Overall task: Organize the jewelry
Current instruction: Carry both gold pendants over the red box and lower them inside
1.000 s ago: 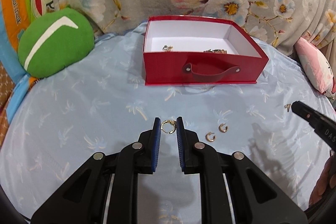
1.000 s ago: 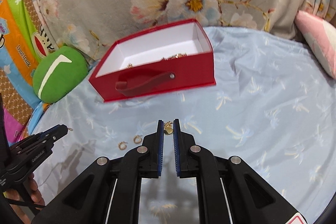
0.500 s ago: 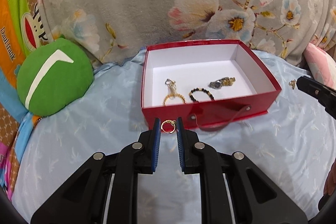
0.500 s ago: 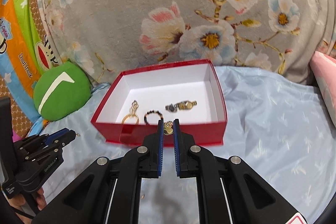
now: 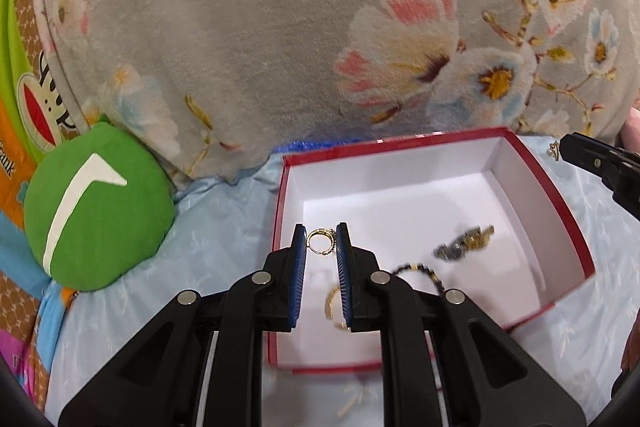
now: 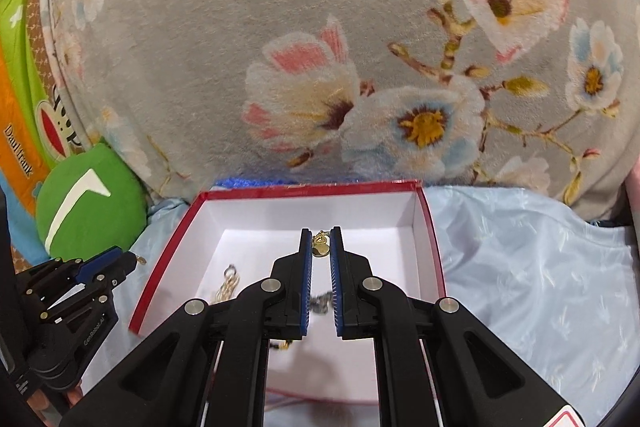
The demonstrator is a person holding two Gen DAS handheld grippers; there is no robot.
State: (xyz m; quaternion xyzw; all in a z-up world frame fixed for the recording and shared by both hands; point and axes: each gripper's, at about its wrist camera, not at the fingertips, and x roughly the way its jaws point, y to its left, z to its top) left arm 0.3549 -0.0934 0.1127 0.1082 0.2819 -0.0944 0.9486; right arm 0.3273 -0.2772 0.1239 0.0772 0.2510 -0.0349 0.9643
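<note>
- Left gripper (image 5: pixel 321 241) hangs over the red box (image 5: pixel 568 211), pinching a gold ring (image 5: pixel 319 241) at its tips.
- Right gripper (image 6: pixel 321 243) hangs there too, clamping a gold charm (image 6: pixel 319 247).
- Inside, a watch (image 5: pixel 466 245) (blurred) and a bracelet (image 5: pixel 420 271), half hidden by fingers.

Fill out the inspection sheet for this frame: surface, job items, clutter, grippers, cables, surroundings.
Surface: pale blue sheet.
Job's things: red box open, holding a watch, beaded bracelet and gold chain.
Clutter: green cushion.
Grippers: left gripper shut on gold hoop earring; right gripper shut on gold pendant; both over the box.
Cables: nothing seen.
Surroundings: floral blanket.
</note>
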